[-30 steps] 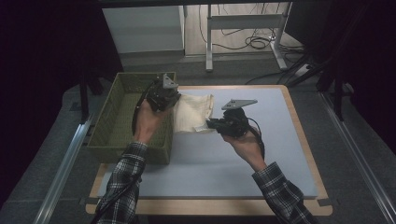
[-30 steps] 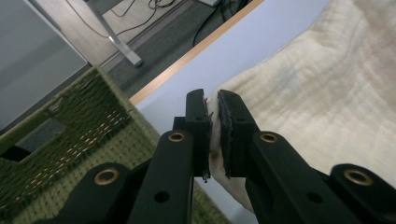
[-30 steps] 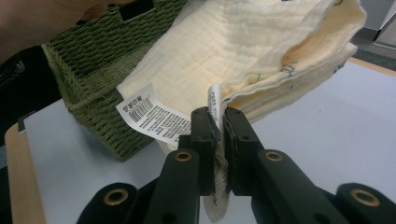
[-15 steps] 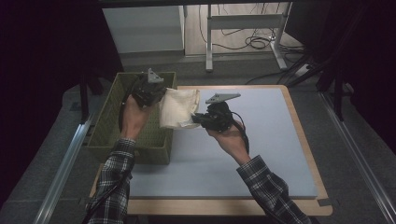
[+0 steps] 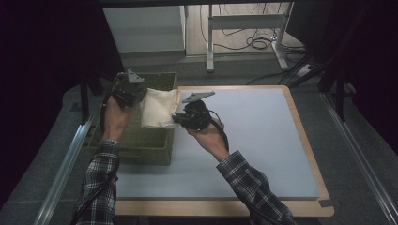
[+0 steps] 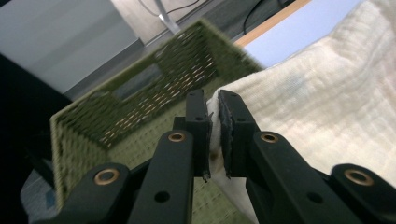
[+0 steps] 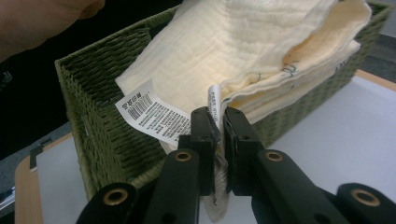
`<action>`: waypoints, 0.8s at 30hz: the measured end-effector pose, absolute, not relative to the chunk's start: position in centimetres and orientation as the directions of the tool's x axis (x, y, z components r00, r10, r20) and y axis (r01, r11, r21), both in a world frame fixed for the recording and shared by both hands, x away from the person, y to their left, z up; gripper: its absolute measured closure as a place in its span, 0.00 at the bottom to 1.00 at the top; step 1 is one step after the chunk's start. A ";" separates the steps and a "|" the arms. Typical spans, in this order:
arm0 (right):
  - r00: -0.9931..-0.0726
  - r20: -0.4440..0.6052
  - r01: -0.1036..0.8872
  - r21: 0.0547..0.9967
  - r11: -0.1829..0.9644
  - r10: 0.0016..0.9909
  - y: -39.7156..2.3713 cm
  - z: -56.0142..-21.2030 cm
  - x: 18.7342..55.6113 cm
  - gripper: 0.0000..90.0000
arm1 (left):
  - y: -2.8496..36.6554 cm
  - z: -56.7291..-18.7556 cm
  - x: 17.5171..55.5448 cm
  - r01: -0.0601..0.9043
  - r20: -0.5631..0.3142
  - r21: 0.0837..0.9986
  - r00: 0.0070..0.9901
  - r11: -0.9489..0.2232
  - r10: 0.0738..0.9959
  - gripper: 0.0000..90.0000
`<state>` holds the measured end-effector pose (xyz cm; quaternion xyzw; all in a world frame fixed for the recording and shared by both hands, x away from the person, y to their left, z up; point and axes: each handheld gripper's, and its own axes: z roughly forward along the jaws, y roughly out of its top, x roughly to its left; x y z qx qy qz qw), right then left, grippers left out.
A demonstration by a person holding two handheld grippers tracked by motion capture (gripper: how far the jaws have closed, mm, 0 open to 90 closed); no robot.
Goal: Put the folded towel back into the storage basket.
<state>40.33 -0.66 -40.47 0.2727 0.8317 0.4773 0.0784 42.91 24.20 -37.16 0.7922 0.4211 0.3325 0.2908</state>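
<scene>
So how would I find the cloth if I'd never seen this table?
Look at the left edge of the pale blue table, where a green woven basket sits. Over its right rim hangs a folded cream cloth, pinched by both grippers. It is the one soft, pale thing there, with a white printed label.

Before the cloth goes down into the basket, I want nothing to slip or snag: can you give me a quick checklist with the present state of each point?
1. Left gripper clamped on the cream cloth: ok, an edge is pinched between its jaws.
2. Right gripper clamped on the cloth: ok, jaws shut on a folded edge beside the white care label.
3. Cloth over the green woven basket: partly ok; it hangs across the right rim.
4. Cloth folded: ok, layers stacked in the right gripper view.
5. Basket floor free: cannot tell, the cloth and hands hide part of it.
</scene>
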 end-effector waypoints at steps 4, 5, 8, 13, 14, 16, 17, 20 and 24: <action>-0.845 0.124 0.376 0.829 0.414 0.520 1.4 -41.0 40.5 0.93 | 25.6 -37.7 42.9 0.495 0.282 0.732 0.406 -0.469 0.869 0.92; -0.846 0.124 0.377 0.827 0.416 0.518 1.7 -41.0 40.5 0.93 | 26.1 -37.9 42.9 0.501 0.281 0.730 0.400 -0.465 0.872 0.92; -0.851 0.122 0.377 0.819 0.433 0.510 3.5 -41.5 40.6 0.93 | 27.2 -38.4 43.0 0.518 0.280 0.723 0.386 -0.457 0.879 0.92; -0.855 0.107 0.376 0.801 0.466 0.507 5.5 -42.2 40.8 0.93 | 28.5 -39.1 42.9 0.541 0.285 0.707 0.371 -0.455 0.884 0.92; -0.856 0.104 0.376 0.798 0.471 0.507 5.8 -42.2 40.8 0.93 | 28.8 -39.2 42.9 0.545 0.289 0.703 0.368 -0.457 0.884 0.92; -0.858 0.099 0.374 0.793 0.481 0.505 6.2 -42.3 40.9 0.93 | 29.0 -39.3 42.8 0.548 0.291 0.701 0.365 -0.457 0.884 0.92; -0.858 0.098 0.376 0.788 0.487 0.504 6.6 -42.4 40.9 0.93 | 29.3 -39.4 42.8 0.550 0.288 0.702 0.362 -0.452 0.887 0.92; -0.864 0.087 0.374 0.771 0.516 0.497 8.0 -42.6 41.1 0.93 | 30.0 -39.8 42.6 0.560 0.286 0.697 0.356 -0.448 0.890 0.92; -0.873 0.062 0.363 0.746 0.559 0.483 9.5 -43.0 41.1 0.93 | 30.8 -40.2 42.5 0.572 0.292 0.684 0.354 -0.453 0.888 0.92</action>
